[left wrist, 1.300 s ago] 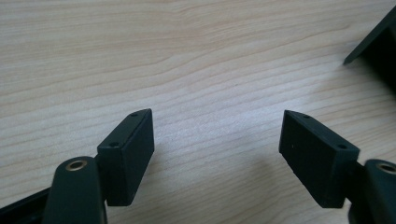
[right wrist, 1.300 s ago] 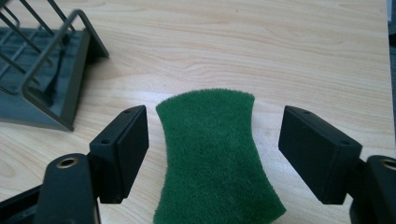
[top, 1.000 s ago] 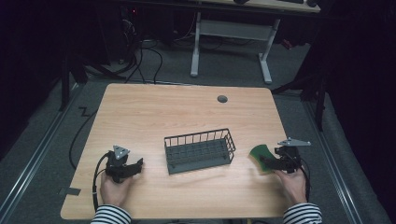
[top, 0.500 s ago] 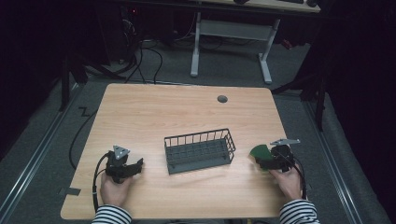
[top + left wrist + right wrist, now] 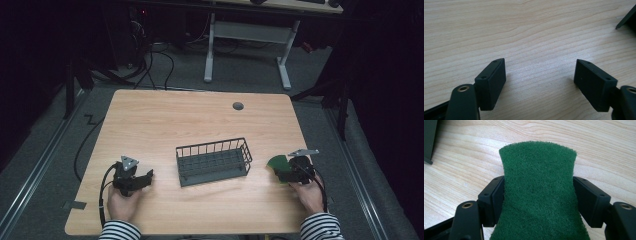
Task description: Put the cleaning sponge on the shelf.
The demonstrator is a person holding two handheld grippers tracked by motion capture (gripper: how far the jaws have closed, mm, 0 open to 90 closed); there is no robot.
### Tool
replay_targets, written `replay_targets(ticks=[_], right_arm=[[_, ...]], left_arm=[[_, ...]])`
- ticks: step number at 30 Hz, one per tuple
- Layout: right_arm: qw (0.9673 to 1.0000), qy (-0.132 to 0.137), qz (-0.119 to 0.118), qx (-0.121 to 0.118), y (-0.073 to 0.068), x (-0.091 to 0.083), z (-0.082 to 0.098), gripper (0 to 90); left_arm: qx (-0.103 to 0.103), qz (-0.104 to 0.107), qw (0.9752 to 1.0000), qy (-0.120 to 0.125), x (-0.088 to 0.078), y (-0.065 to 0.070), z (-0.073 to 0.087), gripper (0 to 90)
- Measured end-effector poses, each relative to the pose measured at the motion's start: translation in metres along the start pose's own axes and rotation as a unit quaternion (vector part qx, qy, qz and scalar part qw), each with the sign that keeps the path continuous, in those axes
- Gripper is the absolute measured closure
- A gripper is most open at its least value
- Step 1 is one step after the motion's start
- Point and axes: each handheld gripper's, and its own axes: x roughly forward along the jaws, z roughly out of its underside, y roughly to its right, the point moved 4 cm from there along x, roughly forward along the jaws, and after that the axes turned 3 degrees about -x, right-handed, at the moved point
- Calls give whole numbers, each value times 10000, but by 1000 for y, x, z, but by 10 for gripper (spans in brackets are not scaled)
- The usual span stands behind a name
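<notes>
Lowered green pad (image 5: 537, 192) between right fingers (image 5: 492, 200)

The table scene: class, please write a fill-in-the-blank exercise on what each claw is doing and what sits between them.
1. The right claw grips a ____ scouring pad.
2. The left claw is ____ and holds nothing.
3. Between the two claws on the table stands a dark wire ____.

Missing words: green; open; basket
</notes>
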Motion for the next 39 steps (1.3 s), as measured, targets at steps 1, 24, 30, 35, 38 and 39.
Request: replay_targets(ticks=[1,24,30,35,38,39], right_arm=[[10000,1,0,-5,0,0,0,306],[9992,347,-170,29,-7,-27,-10,309],[9984,499,-257,-60,-16,-38,-23,309],[9970,670,-360,-140,-24,-50,-33,309],[9962,723,-468,-137,-29,-54,-37,309],[9963,704,-469,-176,-30,-55,-39,309]], left_arm=[[-4,3,10000,2,0,0,0,260],[-4,3,10000,4,0,0,0,260],[-8,3,10000,6,0,0,0,261],[-9,2,10000,6,0,0,0,261],[-11,-3,10000,8,0,0,0,261],[-9,-4,10000,6,0,0,0,261]])
